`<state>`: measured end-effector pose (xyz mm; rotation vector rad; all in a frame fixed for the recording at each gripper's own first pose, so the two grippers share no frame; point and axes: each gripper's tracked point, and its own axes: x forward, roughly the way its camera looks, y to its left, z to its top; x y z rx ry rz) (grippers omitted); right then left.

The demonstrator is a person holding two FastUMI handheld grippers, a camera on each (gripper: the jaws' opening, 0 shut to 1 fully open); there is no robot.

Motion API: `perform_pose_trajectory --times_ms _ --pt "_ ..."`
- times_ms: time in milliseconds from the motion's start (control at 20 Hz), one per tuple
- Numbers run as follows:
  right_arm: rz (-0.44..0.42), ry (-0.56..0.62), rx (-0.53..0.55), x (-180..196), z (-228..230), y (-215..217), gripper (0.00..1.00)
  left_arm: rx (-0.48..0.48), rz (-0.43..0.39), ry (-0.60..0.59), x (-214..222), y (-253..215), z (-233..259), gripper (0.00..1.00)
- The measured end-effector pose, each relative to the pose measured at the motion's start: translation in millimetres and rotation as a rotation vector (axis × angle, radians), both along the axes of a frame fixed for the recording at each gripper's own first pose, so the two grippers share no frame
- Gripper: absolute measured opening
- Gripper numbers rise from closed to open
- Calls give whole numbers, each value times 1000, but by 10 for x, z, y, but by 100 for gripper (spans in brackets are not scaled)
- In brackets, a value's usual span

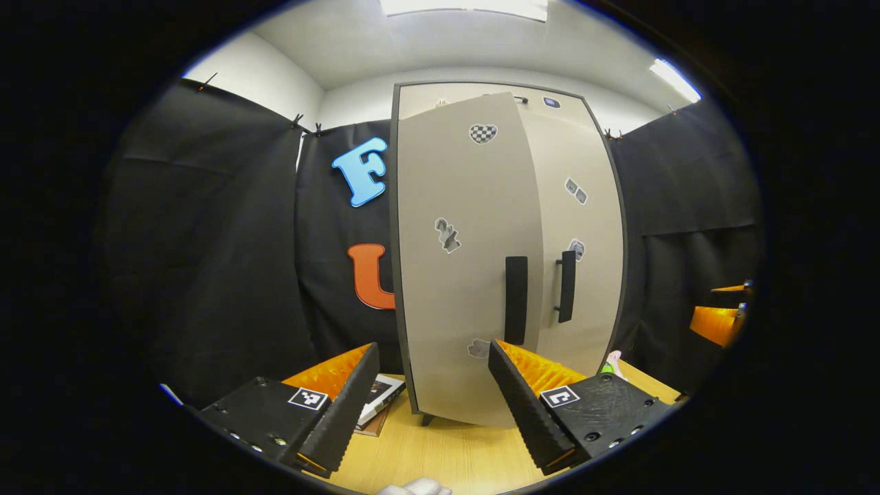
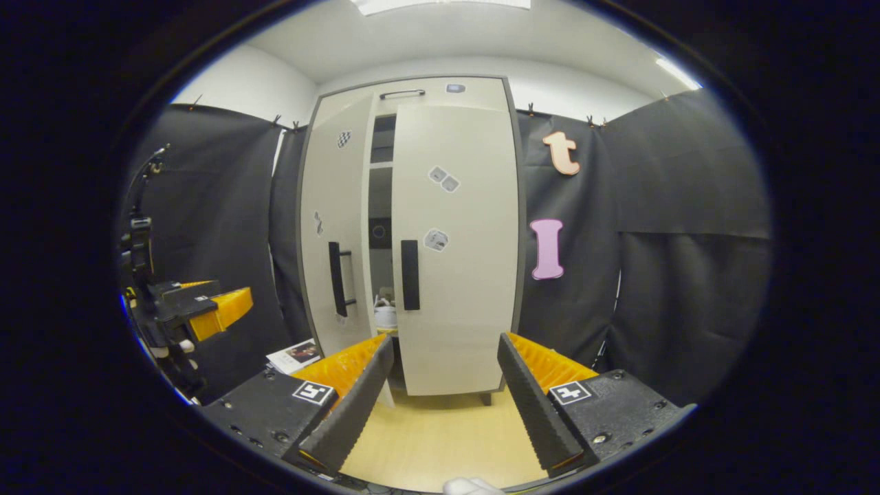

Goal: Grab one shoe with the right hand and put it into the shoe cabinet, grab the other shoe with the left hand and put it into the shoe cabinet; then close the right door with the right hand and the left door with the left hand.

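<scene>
The tall beige shoe cabinet [image 1: 481, 206] stands ahead on the wooden floor. Its left door [image 1: 460, 275] hangs partly ajar, with a black handle [image 1: 515, 299]. The right door [image 2: 454, 240] looks closed or nearly so, its handle [image 2: 410, 275] facing me. Through the gap between the doors a white shoe [image 2: 385, 313] rests on a low shelf. My left gripper [image 1: 433, 347] is open and holds nothing, a short way in front of the left door. My right gripper [image 2: 445, 338] is also open and holds nothing, facing the right door. The left gripper [image 2: 199, 306] also appears at the left of the right gripper view.
A magazine or book [image 1: 378, 399] lies on the floor [image 2: 440, 433] by the cabinet's left foot. A small pink and green object [image 1: 610, 363] sits at the cabinet's right foot. Black cloth walls close in on both sides. The other gripper [image 1: 722, 316] hovers far right.
</scene>
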<state>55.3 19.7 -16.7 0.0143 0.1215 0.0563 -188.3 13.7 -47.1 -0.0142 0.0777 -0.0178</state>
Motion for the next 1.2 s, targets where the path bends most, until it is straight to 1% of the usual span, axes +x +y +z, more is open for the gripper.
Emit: perform_pose_trajectory --times_ms 50,100,300,550,650,800,950,1050,1100,1150,1200 --pt "-3 -5 0 -22 22 3 99 -4 0 -10 -78 10 39 100" --pt "-8 -10 1 -58 37 -1 98 -4 3 -14 -157 38 57 96" --pt "-23 -29 0 -217 89 -13 99 18 33 9 -459 178 -3 96" --pt "-32 -28 20 -384 73 26 98 29 30 13 -691 153 4 96" --pt "-34 -29 22 -430 79 30 99 31 24 7 -724 133 43 96" --pt "-38 -35 14 -481 96 7 98 25 21 4 -771 115 71 96" --pt "-41 -33 14 -491 89 -20 99 21 20 7 -775 102 84 96" --pt "-41 -35 14 -486 88 -33 98 28 19 8 -776 79 123 96" --pt "-44 -32 8 -472 86 -50 98 26 15 6 -802 90 124 96" --pt "-46 -28 5 -468 64 -62 98 26 12 3 -802 86 125 100" --pt "-46 -27 5 -459 71 -58 99 27 12 6 -810 78 122 96"
